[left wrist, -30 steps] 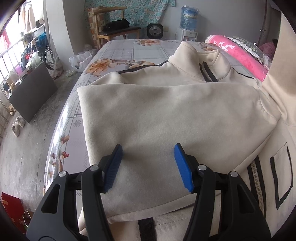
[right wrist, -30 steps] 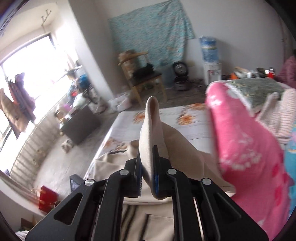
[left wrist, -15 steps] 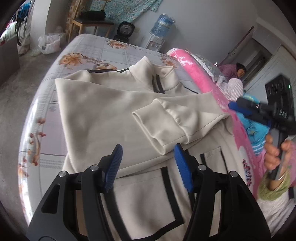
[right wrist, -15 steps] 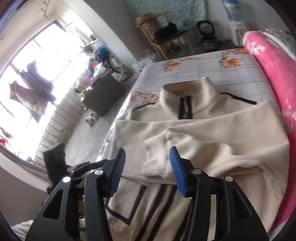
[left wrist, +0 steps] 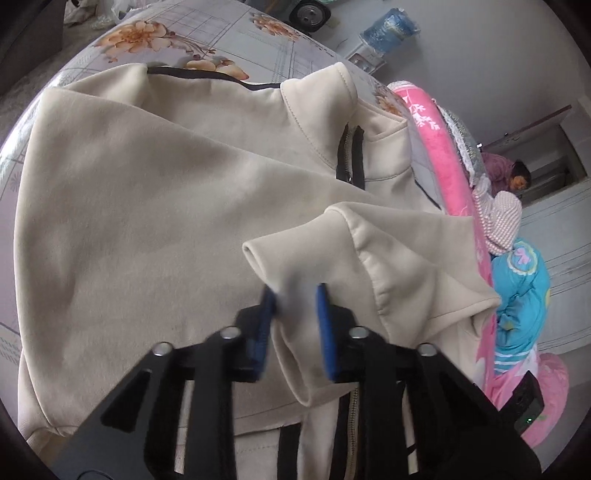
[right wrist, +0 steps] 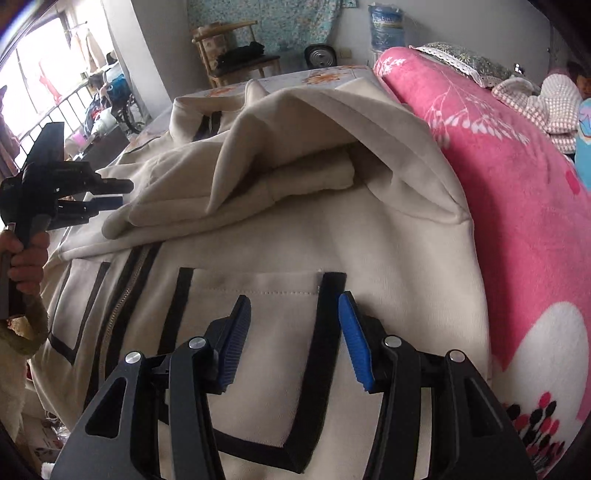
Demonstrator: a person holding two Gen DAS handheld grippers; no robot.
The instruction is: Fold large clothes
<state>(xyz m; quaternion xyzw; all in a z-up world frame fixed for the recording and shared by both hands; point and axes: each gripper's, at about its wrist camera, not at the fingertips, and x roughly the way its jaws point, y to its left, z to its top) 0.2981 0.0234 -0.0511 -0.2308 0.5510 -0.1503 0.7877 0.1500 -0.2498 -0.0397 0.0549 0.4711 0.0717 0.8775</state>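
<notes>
A beige zip jacket [left wrist: 147,221] with black trim lies front up on the bed, both sleeves folded across its chest. My left gripper [left wrist: 294,290] has the cuff [left wrist: 295,258] of the upper sleeve between its blue pads, and its jaws are closing on the cuff. From the right wrist view the left gripper [right wrist: 114,194] sits at the left, at the cuff's [right wrist: 122,218] end. My right gripper [right wrist: 294,297] hangs open over the black-edged pocket [right wrist: 273,332] on the jacket's [right wrist: 369,240] lower front, holding nothing.
A pink blanket [right wrist: 517,184] lies rolled along the jacket's right side. The floral bed sheet [left wrist: 184,33] shows beyond the collar [left wrist: 317,110]. A wooden chair [right wrist: 236,55] and a water bottle [right wrist: 386,22] stand past the bed. A person [left wrist: 513,177] is at the far right.
My right gripper let go of the raised sleeve, which dropped across the chest, and sank toward the lower front. My left gripper swung right to that sleeve's cuff and closed on it.
</notes>
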